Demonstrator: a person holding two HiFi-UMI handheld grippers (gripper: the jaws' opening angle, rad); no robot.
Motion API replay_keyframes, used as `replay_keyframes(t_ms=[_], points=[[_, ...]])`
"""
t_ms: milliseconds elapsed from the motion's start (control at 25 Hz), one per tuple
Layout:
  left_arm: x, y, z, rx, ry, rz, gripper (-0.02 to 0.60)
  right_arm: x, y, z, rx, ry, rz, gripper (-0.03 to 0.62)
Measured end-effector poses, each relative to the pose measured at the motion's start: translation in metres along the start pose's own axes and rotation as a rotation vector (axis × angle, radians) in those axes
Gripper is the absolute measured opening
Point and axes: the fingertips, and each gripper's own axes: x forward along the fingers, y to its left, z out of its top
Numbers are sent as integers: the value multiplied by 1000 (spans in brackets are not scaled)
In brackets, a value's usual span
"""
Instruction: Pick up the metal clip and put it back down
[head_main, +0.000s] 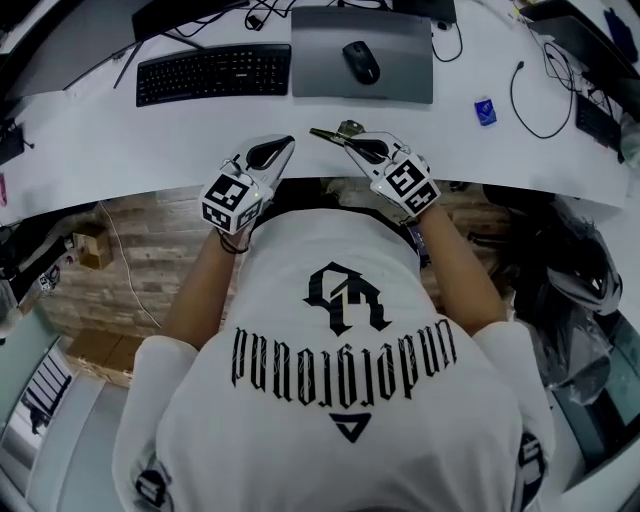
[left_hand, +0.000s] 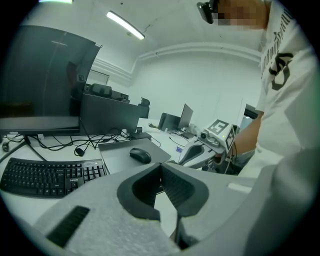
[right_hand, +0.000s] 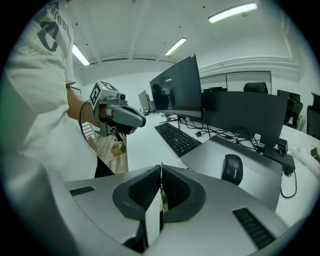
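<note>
White shirt (head_main: 340, 400) fills the lower frame. Above it curves a white desk (head_main: 150, 150), with a grey mat (head_main: 400, 75) at top centre and a black keyboard (head_main: 213, 73) to its left. At mid-frame, the left gripper (head_main: 286, 143) has its jaws pressed together on nothing. The right gripper (head_main: 346, 141) is just beside it. A black mouse (head_main: 361, 61) sits on the mat. The right jaws pinch the metal clip (head_main: 333, 133), which pokes left at the desk's near edge.

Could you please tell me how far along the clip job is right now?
Done: the right gripper has its jaws shut on the metal clip. In hand: it holds the clip near the desk front edge. Left: setting it down and letting go. The left gripper is shut, empty.
</note>
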Motion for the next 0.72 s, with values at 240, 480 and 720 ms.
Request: replay_keyframes(t_ms=[240,480,720], points=[[14,21,-2,-10,23,-14,14,20,-3,-17,34,41,47,21],[27,26,-12,-29,57,-46,14,38,-9,-36,66,77,83,21],[37,30,-16,-36,90,-83,14,48,-15,-50,111,94,121,21]])
